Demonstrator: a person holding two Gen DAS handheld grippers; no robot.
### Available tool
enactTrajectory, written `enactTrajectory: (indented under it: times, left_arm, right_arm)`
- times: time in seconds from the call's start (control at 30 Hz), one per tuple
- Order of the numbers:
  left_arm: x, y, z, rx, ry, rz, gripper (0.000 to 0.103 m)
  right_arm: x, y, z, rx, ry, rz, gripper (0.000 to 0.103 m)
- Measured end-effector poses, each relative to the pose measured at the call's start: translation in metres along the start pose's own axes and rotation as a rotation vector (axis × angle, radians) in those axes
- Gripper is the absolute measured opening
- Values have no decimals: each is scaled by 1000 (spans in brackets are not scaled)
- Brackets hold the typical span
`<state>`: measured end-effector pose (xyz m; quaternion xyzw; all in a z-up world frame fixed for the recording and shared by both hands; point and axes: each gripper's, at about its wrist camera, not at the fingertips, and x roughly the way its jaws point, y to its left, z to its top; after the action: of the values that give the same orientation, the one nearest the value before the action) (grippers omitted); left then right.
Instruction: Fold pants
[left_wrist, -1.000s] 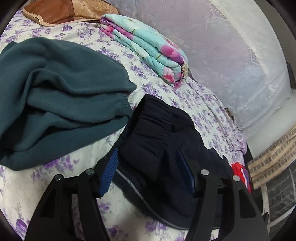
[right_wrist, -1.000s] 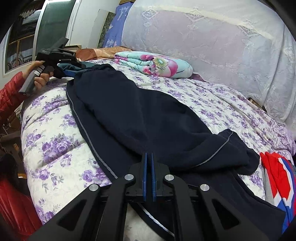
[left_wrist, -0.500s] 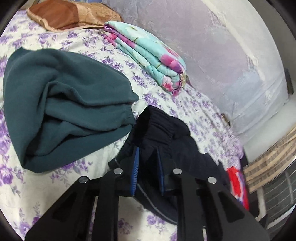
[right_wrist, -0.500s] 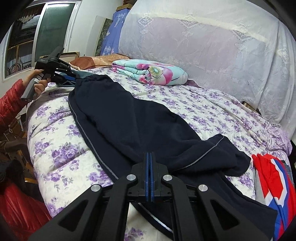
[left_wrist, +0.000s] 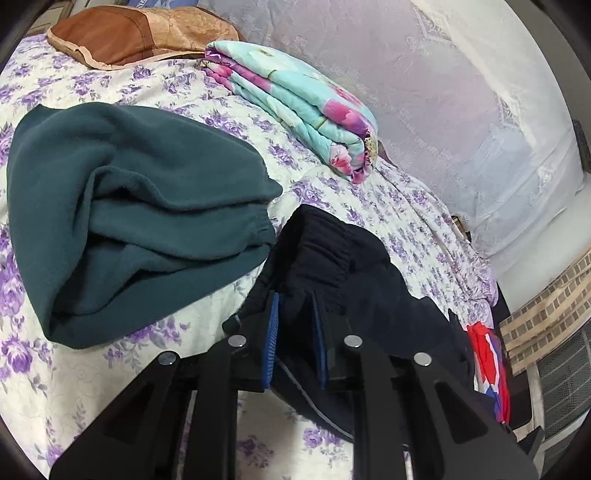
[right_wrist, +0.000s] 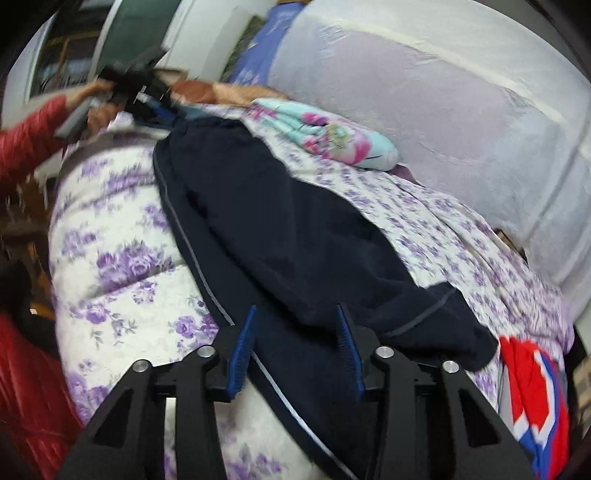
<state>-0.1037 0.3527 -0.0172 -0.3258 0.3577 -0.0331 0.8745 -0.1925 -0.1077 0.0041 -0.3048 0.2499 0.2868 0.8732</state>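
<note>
You are working over a bed covered by a white quilt (right_wrist: 122, 280) printed with purple flowers, with a pale lace-draped backrest (right_wrist: 424, 110) rising behind it and a window (right_wrist: 74, 48) at the far left. A folded teal fleece garment (left_wrist: 122, 206), a folded turquoise floral blanket (left_wrist: 295, 107) and a brown pillow (left_wrist: 122, 33) are lying near the head end; a red, white and blue garment (right_wrist: 532, 398) is sitting at the foot. The navy pants (right_wrist: 280, 229) are stretching lengthwise along the bed, grey piping running down the side seam, one leg end doubled over near you. Your left gripper (left_wrist: 293, 332) is pinching the gathered elastic waistband tightly between its blue pads. Your right gripper (right_wrist: 295, 343) has just been opening; its jaws are standing apart over the leg fabric, pads not pressing it.
</note>
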Motion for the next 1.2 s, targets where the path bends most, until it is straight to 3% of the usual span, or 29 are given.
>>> enactTrajectory:
  times: [0.17,0.23,0.37,0.43,0.53,0.6,0.63,0.67,0.7,0.83,0.9,0.97,1.03,1.1,1.13,1.17,1.2]
  left_arm:
    - [2,3,2,-6,9,-6,16]
    - [2,3,3,-6,7,-5,16]
    - [-7,2,5,-24,-12,-29,15]
    - [-16,1,4,-16,-31,-23,15]
    - [-15,6,-1,6,-4,-10,15]
    - [-2,15,-10,16,47,62,17]
    - [0,18,-13,19,55,84,23]
    - [-2,20,-17,22,48,99,32]
    - [-7,20,-19,27,42,113,36]
    - [-47,0,-25,106,-72,220,36]
    - [-60,-24,-29,176,-108,209,37]
    - [-55,-63,-35,263,-75,110,49]
    - [-35,-102,-45,346,-24,24,71]
    - [-6,-136,-60,427,42,-47,73]
    - [19,-153,-73,479,115,-81,76]
    - [42,-165,-86,518,182,-84,78]
    - [64,-171,-101,555,250,-59,78]
  right_arm:
    - [35,20,8,-201,54,-79,33]
    - [42,23,9,-246,65,-102,5]
    - [11,16,21,-166,-9,-82,4]
    - [-5,12,22,-118,-17,-31,4]
    - [-3,21,9,-89,40,38,5]
    - [16,31,-6,-114,93,35,5]
    - [21,34,-10,-130,98,23,7]
    - [23,39,-11,-147,95,6,7]
    - [21,39,-10,-147,97,2,7]
    - [19,31,-12,-79,100,31,8]
    - [21,31,-11,-71,102,34,8]
    - [23,30,-11,-64,102,34,8]
    - [22,31,-11,-57,103,32,9]
    - [22,29,-11,-30,106,37,11]
    - [20,28,-11,-13,108,42,14]
    - [17,23,-11,15,110,68,18]
    - [12,16,-10,56,109,120,35]
